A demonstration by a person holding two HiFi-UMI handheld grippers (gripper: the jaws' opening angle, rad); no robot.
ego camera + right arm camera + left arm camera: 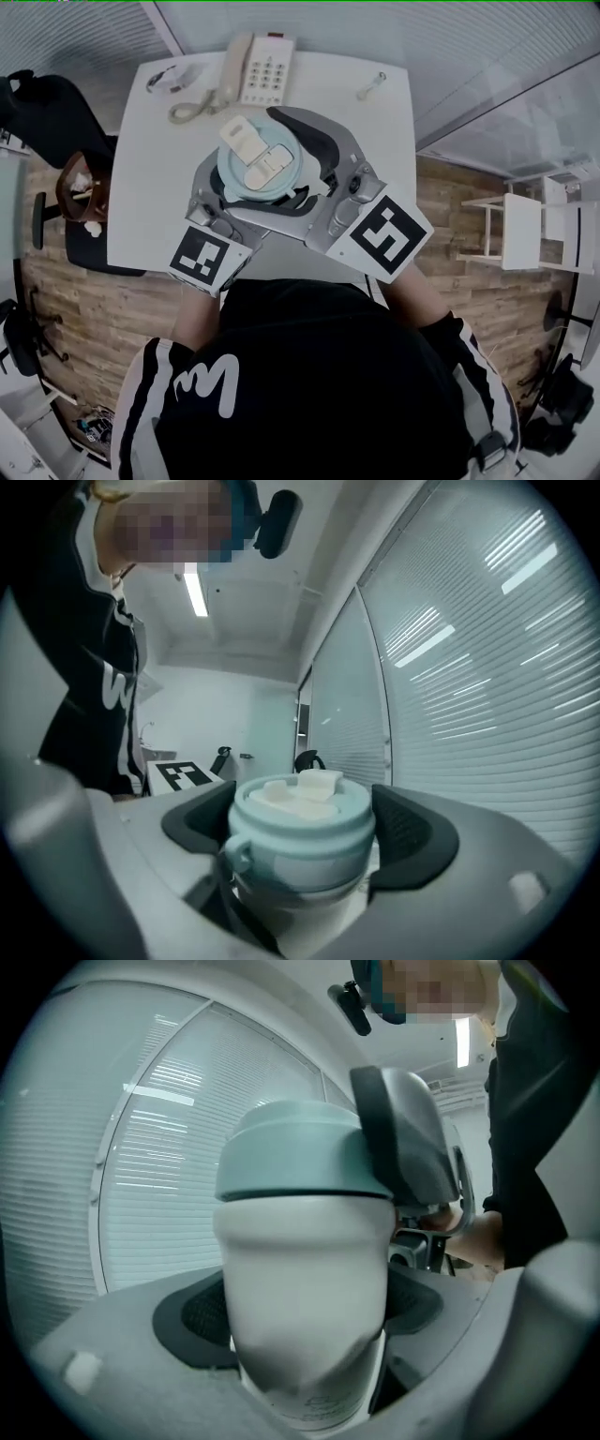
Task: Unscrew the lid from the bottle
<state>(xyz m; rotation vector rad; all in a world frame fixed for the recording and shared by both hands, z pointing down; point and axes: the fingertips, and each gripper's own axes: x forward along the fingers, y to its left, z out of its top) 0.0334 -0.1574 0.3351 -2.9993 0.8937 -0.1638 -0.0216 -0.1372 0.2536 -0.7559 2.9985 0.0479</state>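
1. White desk (141,197) on a wood floor, seen from above, with blinds behind; a phone (262,67) lies at its far edge.
2. Bottle (300,1269): held upright in the air over the desk, close in front of the person, between the two grippers.
3. Left gripper (307,1314): its fingers (202,1316) pinch the white body just below the lid, one dark pad against each side.
4. Right gripper (309,829): its fingers (412,832) are spread wide, one on each side of the lid (286,178). The pads appear just beside the rim and not squeezing it.
5. Lid: pale blue and seated on the bottle, with no gap at the seam. It has a white flip spout on top and a small loop at one side.
6. Handling (judged): both parts look rigid, smooth and likely slippery. The round body may spin in the pads unless held firmly. The contents are hidden, so weight is unknown. Hold the body on its straight wall. Take the lid across its full rim, clear of spout and loop.
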